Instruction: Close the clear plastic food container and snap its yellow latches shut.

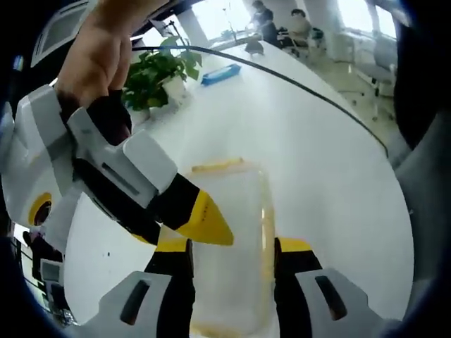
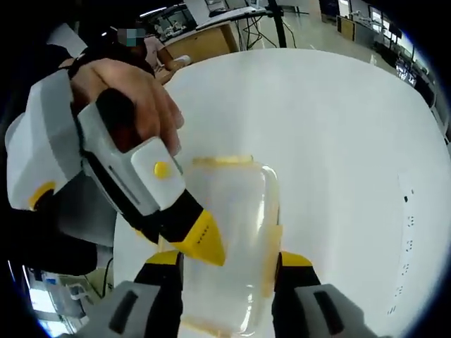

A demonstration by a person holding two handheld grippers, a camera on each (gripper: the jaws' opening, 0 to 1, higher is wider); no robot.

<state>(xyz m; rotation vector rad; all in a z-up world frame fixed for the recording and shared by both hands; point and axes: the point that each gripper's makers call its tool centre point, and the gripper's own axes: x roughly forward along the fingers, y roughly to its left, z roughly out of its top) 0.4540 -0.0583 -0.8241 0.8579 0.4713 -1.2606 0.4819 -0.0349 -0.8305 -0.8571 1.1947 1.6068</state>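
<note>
Left gripper view: left gripper (image 1: 232, 248) at 6 o'clock, jaws spread wide either side of the clear plastic food container (image 1: 229, 239), which lies on the white round table (image 1: 317, 162); whether the tips touch its walls I can't tell. A yellow latch (image 1: 218, 166) sits at its far end, another yellow latch (image 1: 268, 232) along the 3 o'clock side. The other gripper comes in from 9 o'clock in a hand (image 1: 99, 53), yellow tip on the lid's 9 o'clock edge. Potted plant (image 1: 151, 77) at 11 o'clock, blue box (image 1: 220, 72) beyond.

Right gripper view: right gripper (image 2: 229, 260) straddles the container likewise, jaws wide apart, grip unclear. The left gripper's tip rests at the lid's 9 o'clock edge.
</note>
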